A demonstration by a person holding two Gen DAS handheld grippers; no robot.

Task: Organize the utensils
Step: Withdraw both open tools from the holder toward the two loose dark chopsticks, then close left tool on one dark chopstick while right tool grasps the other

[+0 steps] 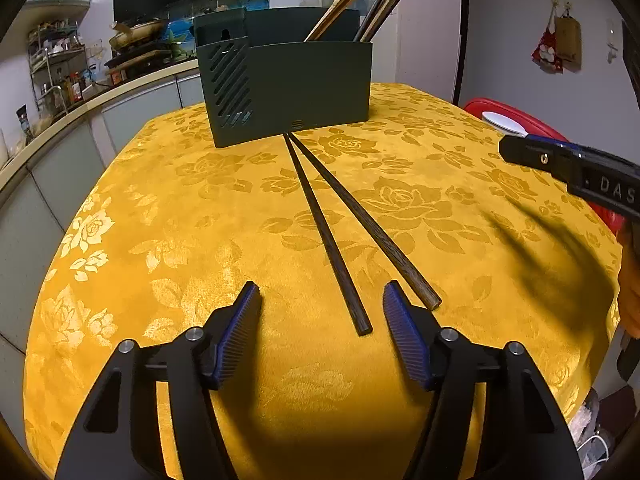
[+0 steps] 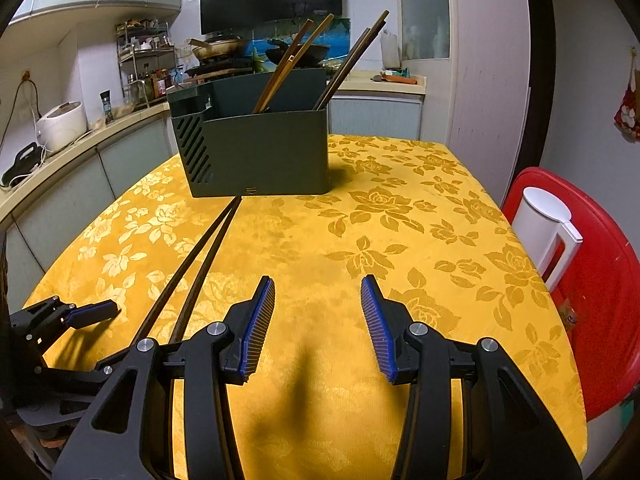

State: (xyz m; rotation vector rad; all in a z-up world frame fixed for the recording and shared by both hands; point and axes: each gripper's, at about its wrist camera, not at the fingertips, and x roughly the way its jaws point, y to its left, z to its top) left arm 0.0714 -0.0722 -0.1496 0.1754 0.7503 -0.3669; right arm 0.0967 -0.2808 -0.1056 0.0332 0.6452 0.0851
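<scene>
1. Between the left tongs (image 1: 322,300), spread apart, sits bare yellow cloth; the near end of one dark chopstick (image 1: 326,236) lies just ahead of the gap, toward the right pad, not touched.
2. Second dark chopstick (image 1: 366,222) lies just right of the first; its near end is just beside the tip of the right pad (image 1: 404,330), contact unclear.
3. Both chopsticks lie flat on the worktop (image 1: 160,220), spread at the tongs' end, tips meeting at the foot of the dark green holder (image 1: 296,88) straight ahead of the left tongs.
4. Holder stands upright at the far side of the worktop; several chopsticks (image 1: 360,4) lean inside it, brown ones left, dark ones right.
5. Right tongs (image 2: 318,316) spread apart, nothing between the pads, above bare cloth.
6. From the right tongs, the two loose chopsticks run off to the left and pass under the left finger; holder is ahead and a little left.
7. Left tongs also show at the lower left edge of the right wrist view, low over the cloth; right tongs show at the right edge of the left wrist view.
8. Red chair (image 2: 600,280) with a white jug (image 2: 540,224) on it stands beyond the worktop edge, right of the right tongs.
9. Kitchen counter (image 2: 80,152) with a white rice cooker (image 2: 62,124) runs far left of both tongs.
</scene>
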